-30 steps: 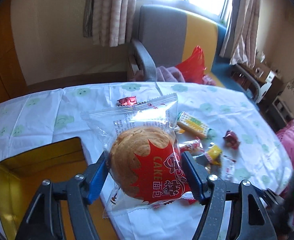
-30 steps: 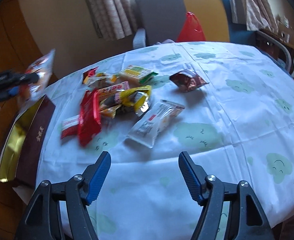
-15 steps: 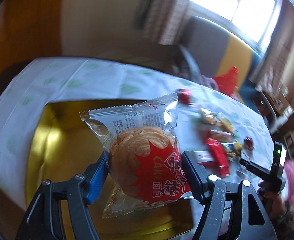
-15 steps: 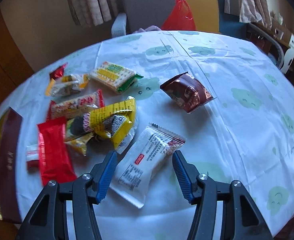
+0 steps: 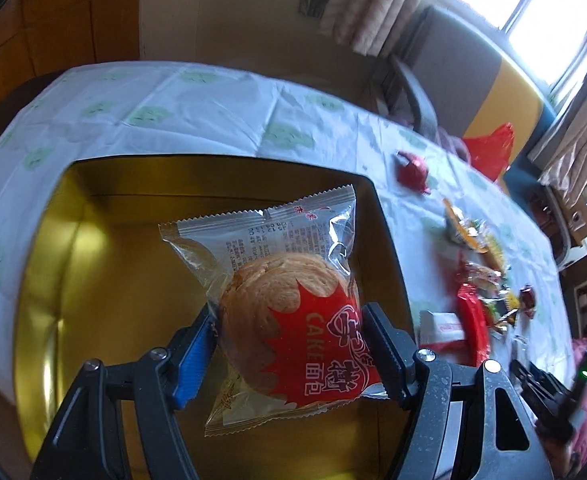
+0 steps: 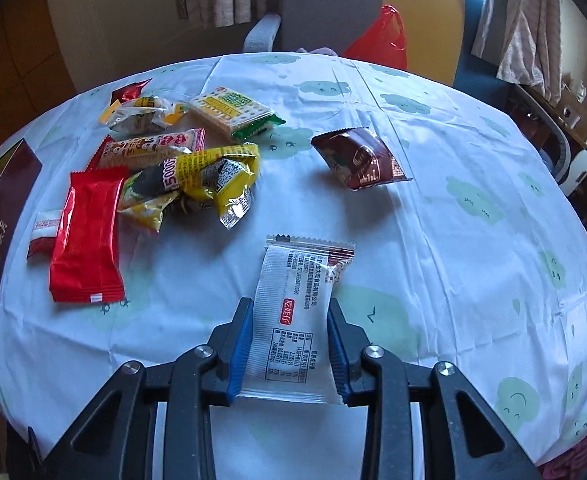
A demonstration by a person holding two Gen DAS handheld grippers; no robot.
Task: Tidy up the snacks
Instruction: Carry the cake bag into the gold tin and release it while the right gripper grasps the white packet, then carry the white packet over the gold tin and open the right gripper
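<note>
Left gripper [image 5: 289,344]: clamped on the cake packet [image 5: 281,304], pads on either side of the round cake. The packet's long axis runs away from the gripper, sealed end farthest. It hangs over the open gold box [image 5: 93,240], so the drop is judged to be straight down. The box's near wall is hidden by the gripper.

Right gripper [image 6: 289,344]: jaws have just been closing, and the pads now press both long edges of the white packet [image 6: 293,304]. It lies on the worktop [image 6: 473,280], long axis in line with the fingers. Whether it is lifted cannot be told.

Beyond, left: red packet [image 6: 87,240], yellow packets [image 6: 209,176], cracker pack [image 6: 233,110], partly overlapping. Beyond, right: brown packet [image 6: 361,164], alone.

Left edge: the box's dark red side, mostly cut off.
</note>
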